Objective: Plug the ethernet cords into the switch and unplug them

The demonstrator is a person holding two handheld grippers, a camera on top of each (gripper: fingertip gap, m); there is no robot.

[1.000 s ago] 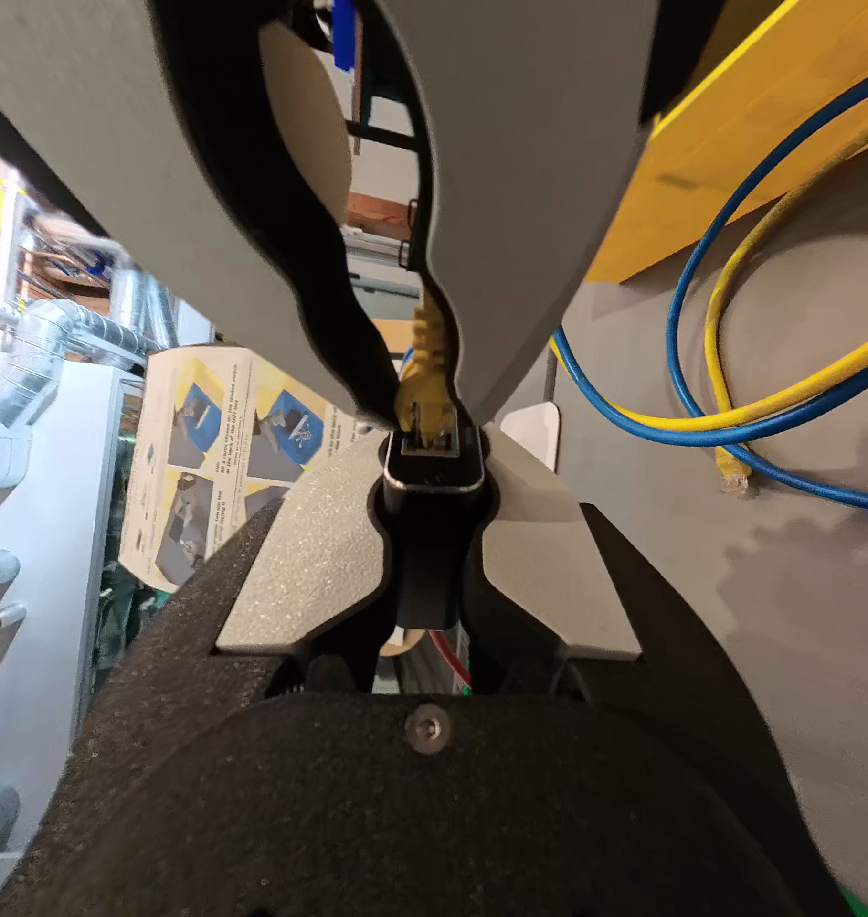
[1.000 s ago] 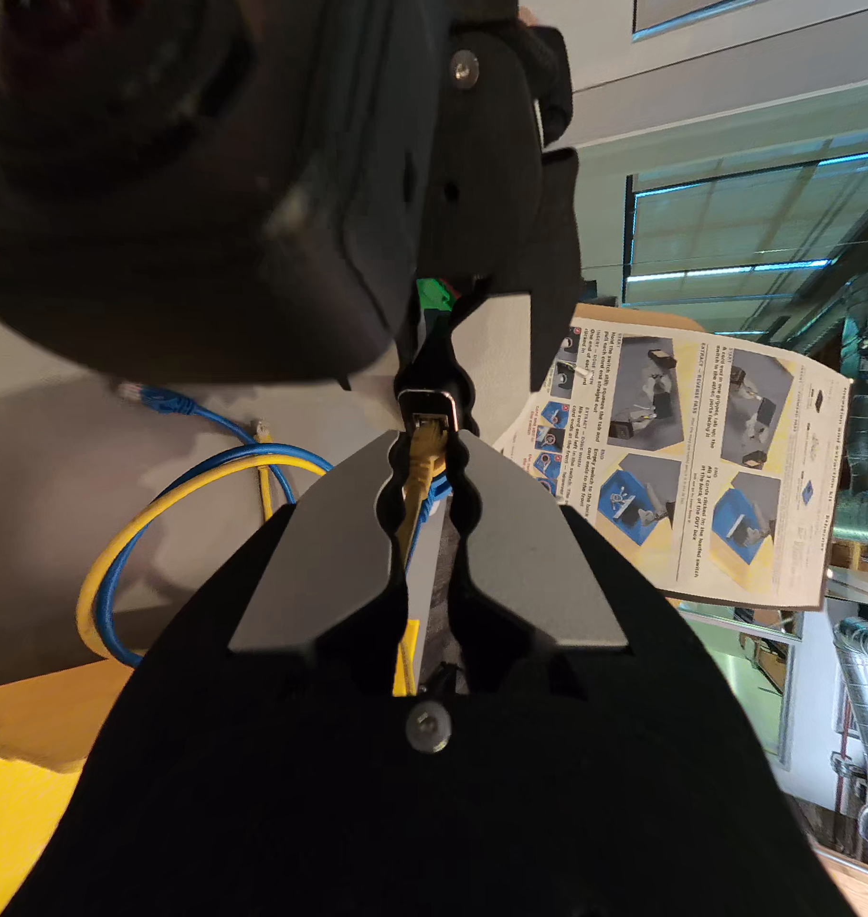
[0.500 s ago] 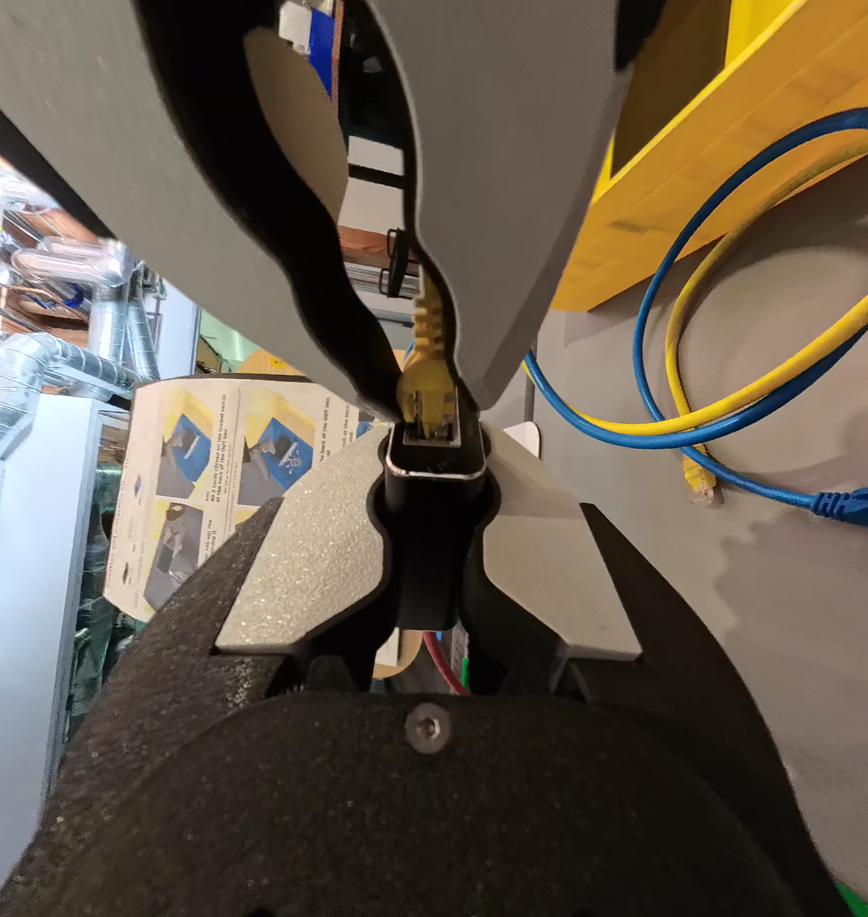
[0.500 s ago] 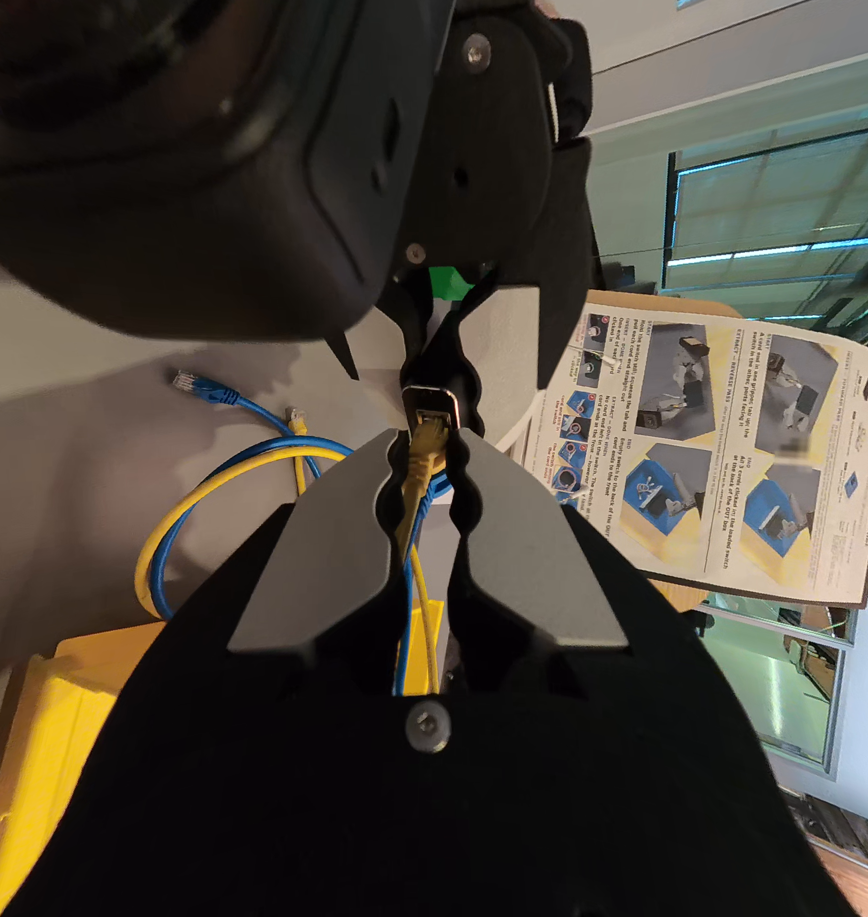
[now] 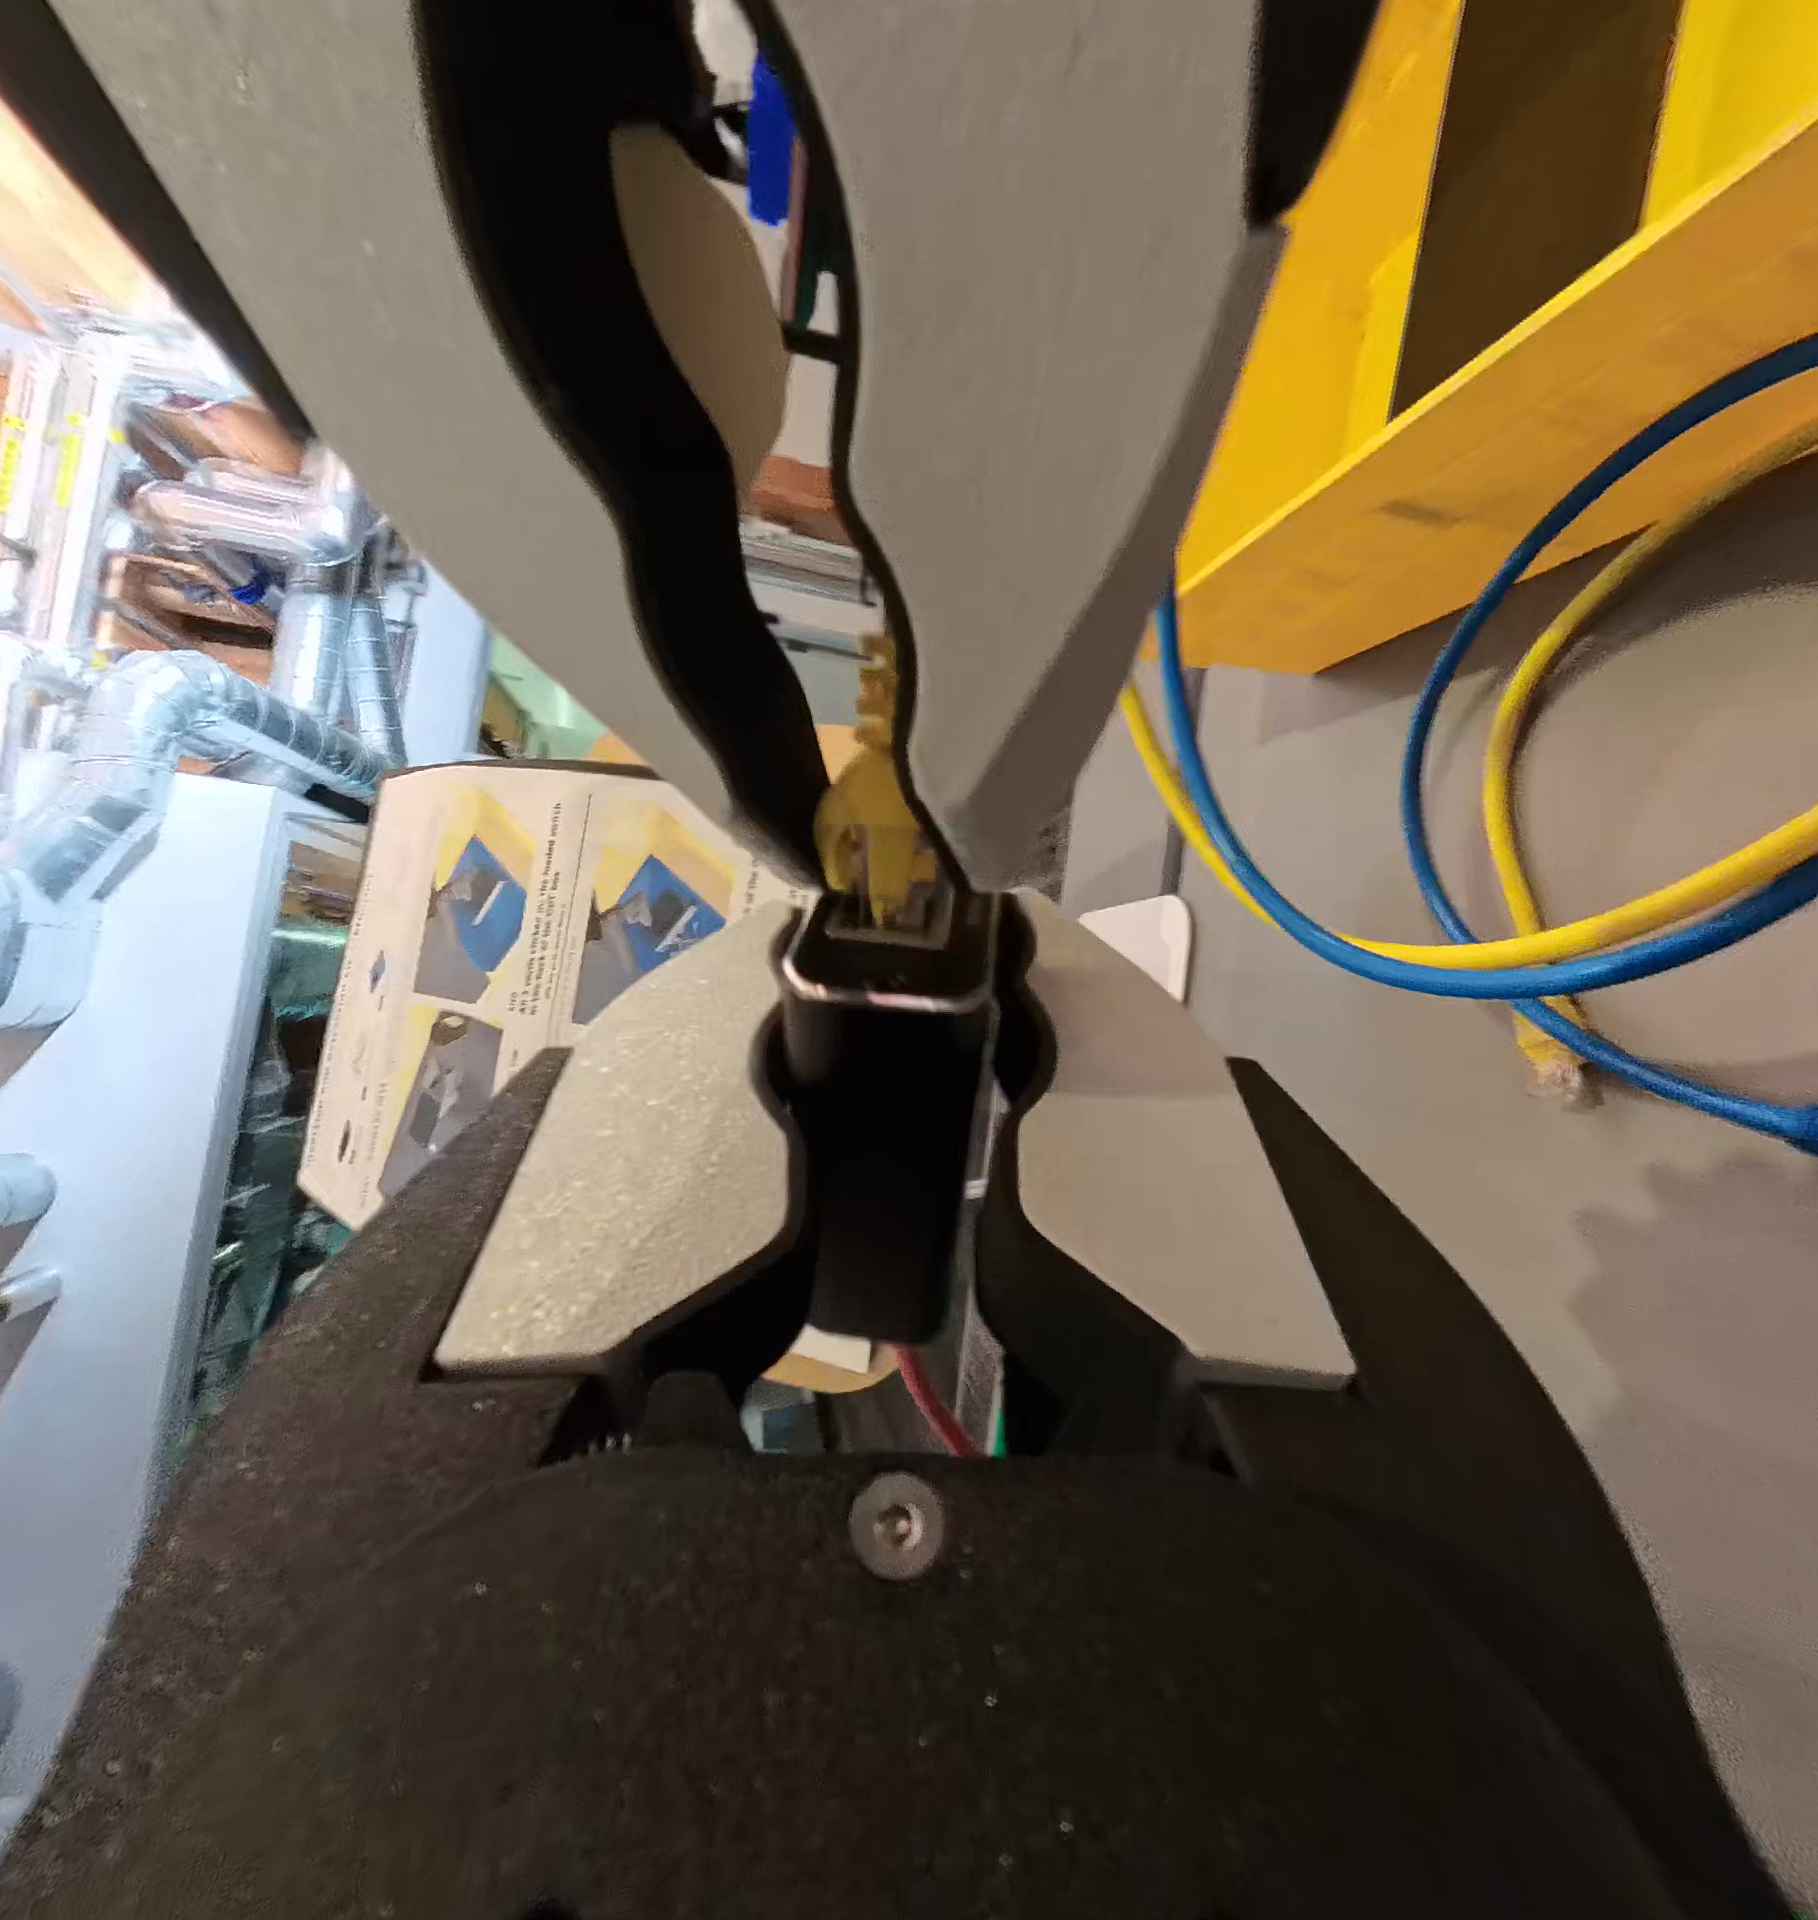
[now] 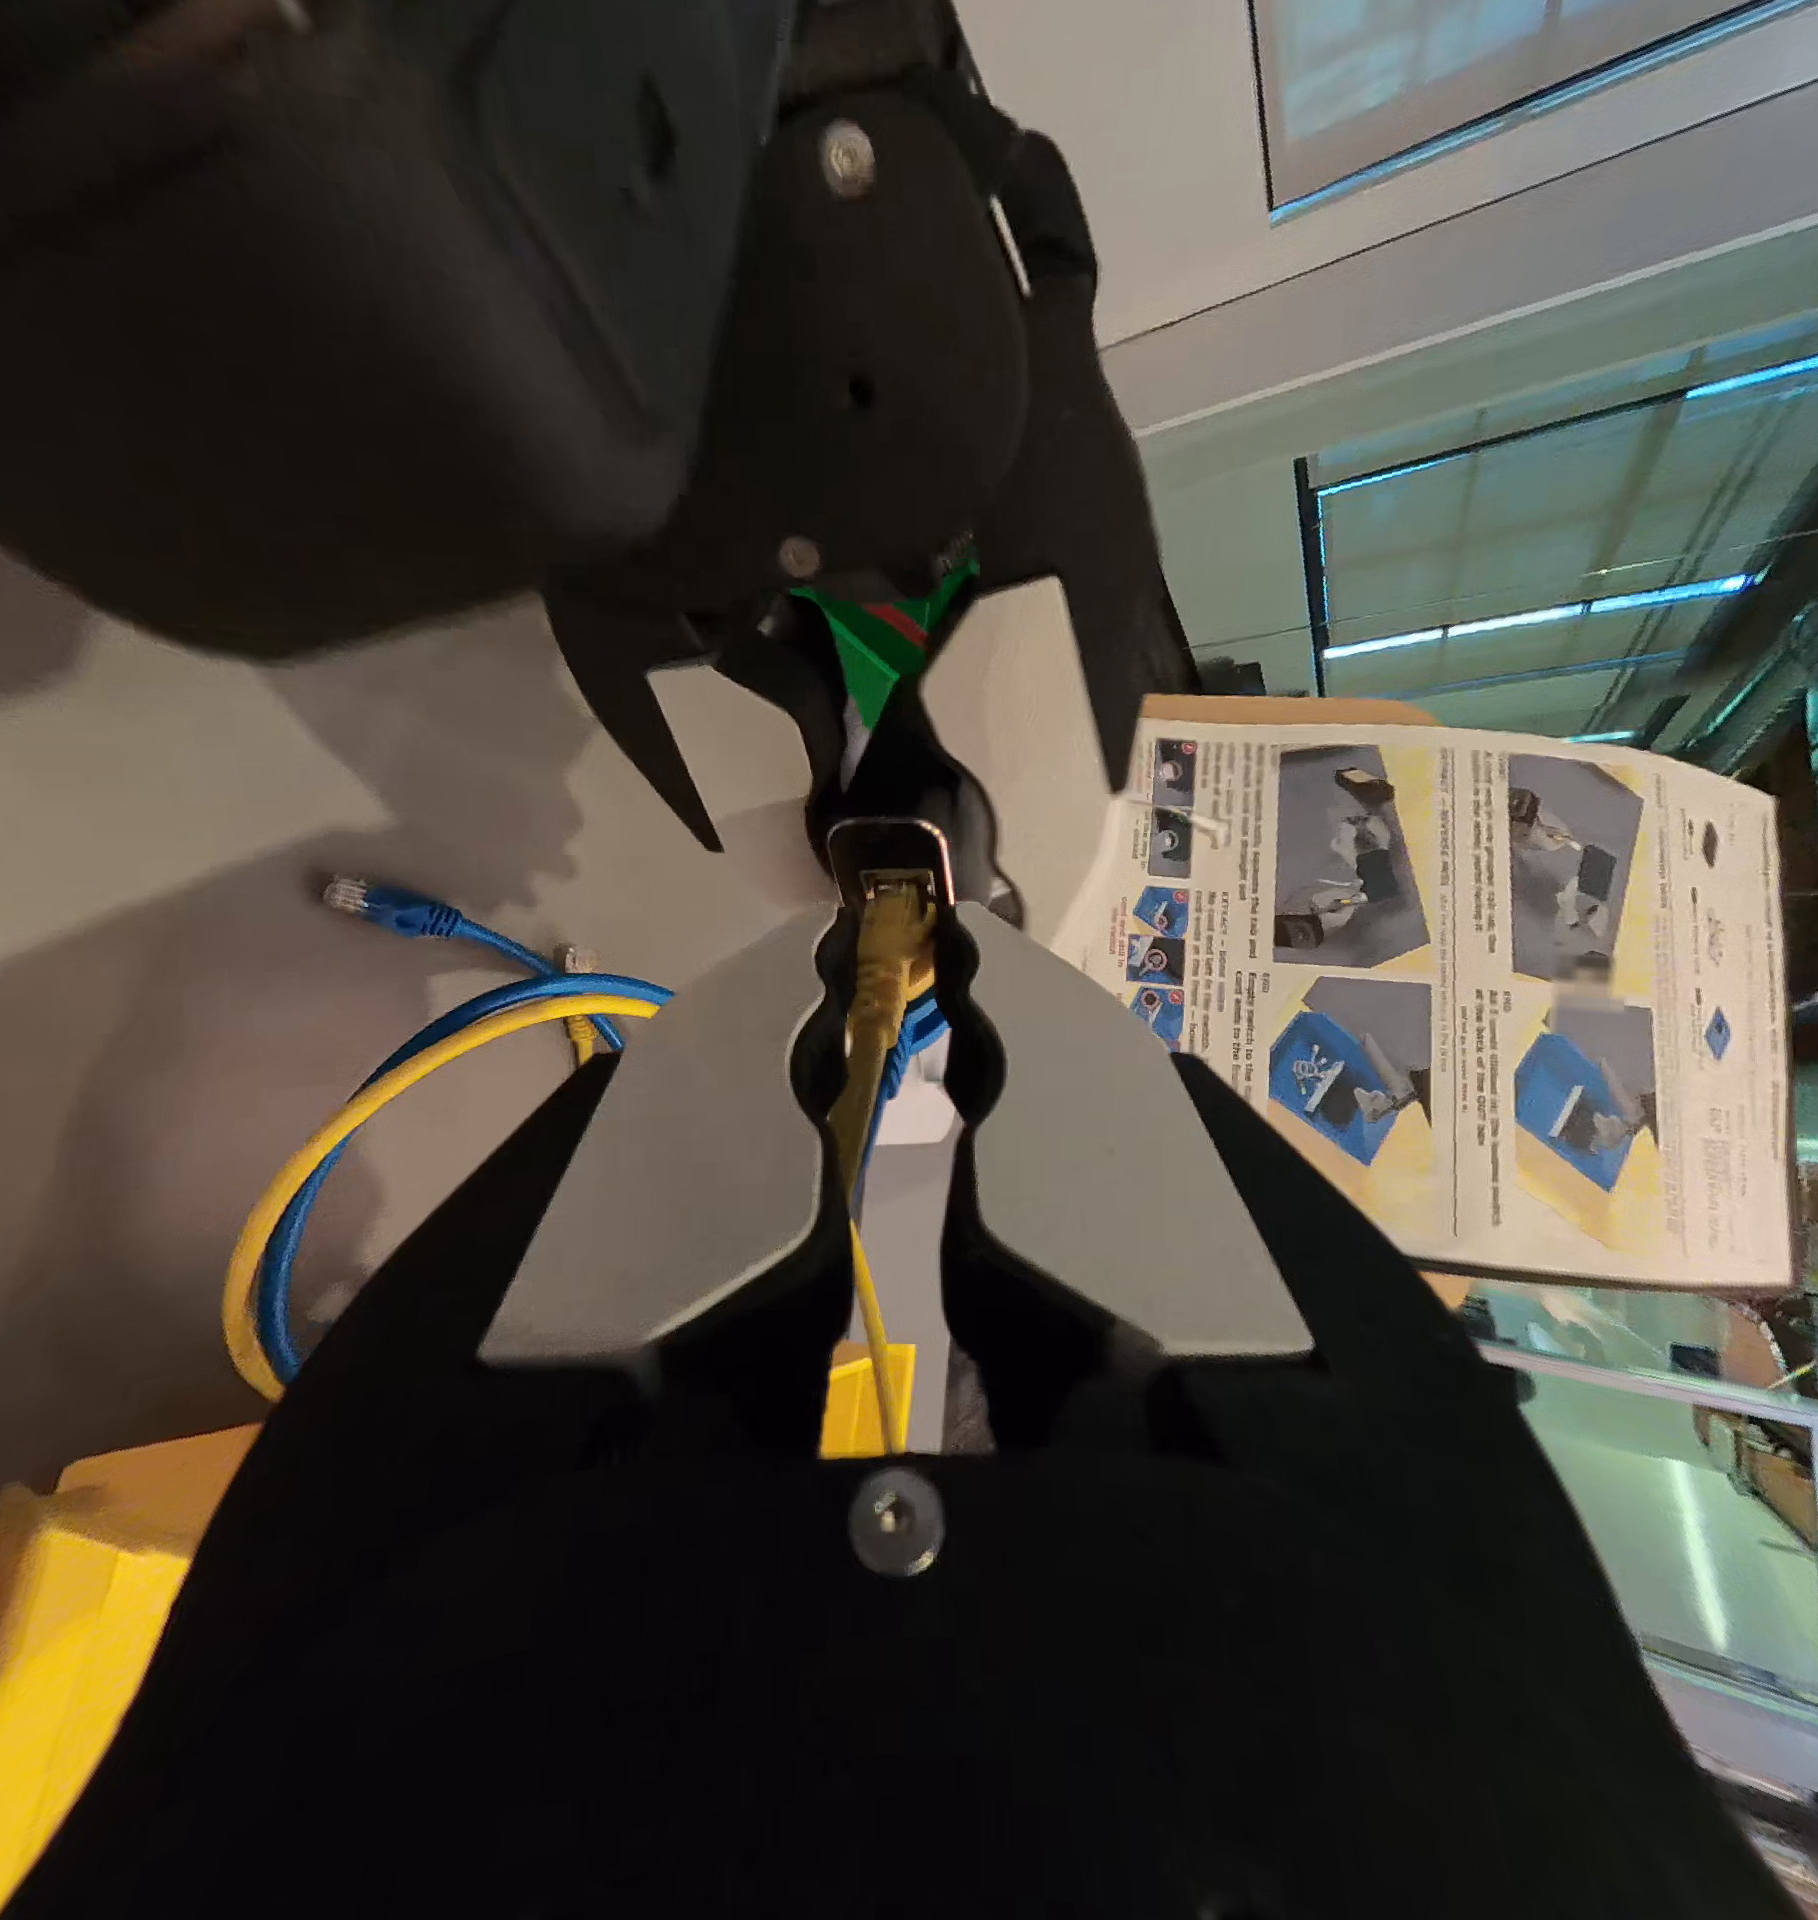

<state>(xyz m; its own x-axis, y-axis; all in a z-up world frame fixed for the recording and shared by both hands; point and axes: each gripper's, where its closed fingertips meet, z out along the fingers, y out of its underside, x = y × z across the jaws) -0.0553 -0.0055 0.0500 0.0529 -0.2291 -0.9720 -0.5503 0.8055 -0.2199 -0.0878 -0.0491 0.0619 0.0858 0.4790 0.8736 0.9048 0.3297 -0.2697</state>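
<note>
The left gripper held the small black switch, its jaws closed on the switch's sides with the open port facing away from the camera. Opposite it, the right gripper had its jaws narrowed on the boot of the yellow cord, just behind the plug, and the plug's tip sat in the switch's port. In the left wrist view the same yellow plug met the port from above, between the other gripper's grey fingers. Both grippers hung in the air above the grey desk. On the desk lay loops of blue cord and yellow cord, with a loose blue plug and a loose yellow one lying near each other. A yellow bin stood beside the loops, and a printed instruction sheet stood propped behind the switch
</note>
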